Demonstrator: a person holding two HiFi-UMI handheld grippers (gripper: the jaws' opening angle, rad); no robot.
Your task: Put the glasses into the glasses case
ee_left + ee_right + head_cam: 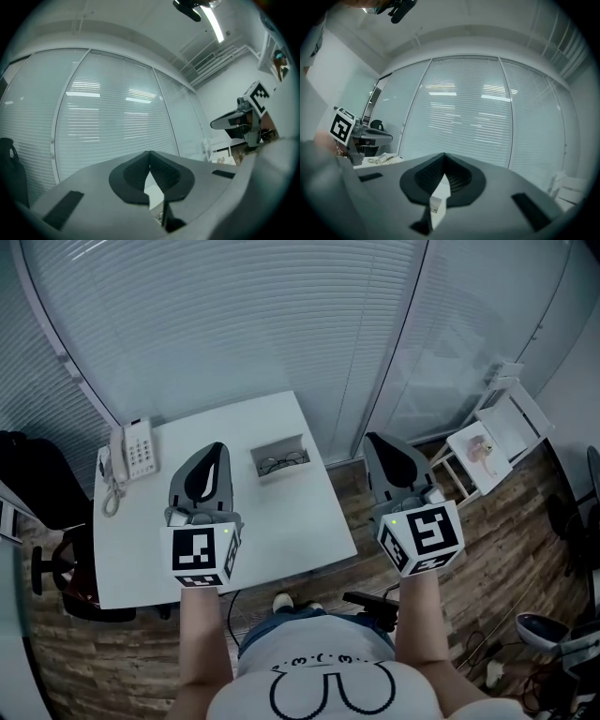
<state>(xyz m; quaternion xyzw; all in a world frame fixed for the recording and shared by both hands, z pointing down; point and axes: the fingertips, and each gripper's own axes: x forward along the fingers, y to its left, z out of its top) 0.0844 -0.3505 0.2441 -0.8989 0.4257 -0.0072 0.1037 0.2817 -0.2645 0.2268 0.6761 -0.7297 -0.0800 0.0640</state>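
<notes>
Both grippers hang level over the scene, both empty. Left gripper: jaws pressed together above the white table, nothing between them. Right gripper: tips meeting too, out past the table's right edge. The glasses lie inside the open glasses case, between the two grippers, too small to make out detail. In both gripper views the jaw bodies hide everything below; beyond them, only blinds. A telephone sits far left.

Cool, even light; a ceiling strip lamp glares, fisheye edges bend and darken.
</notes>
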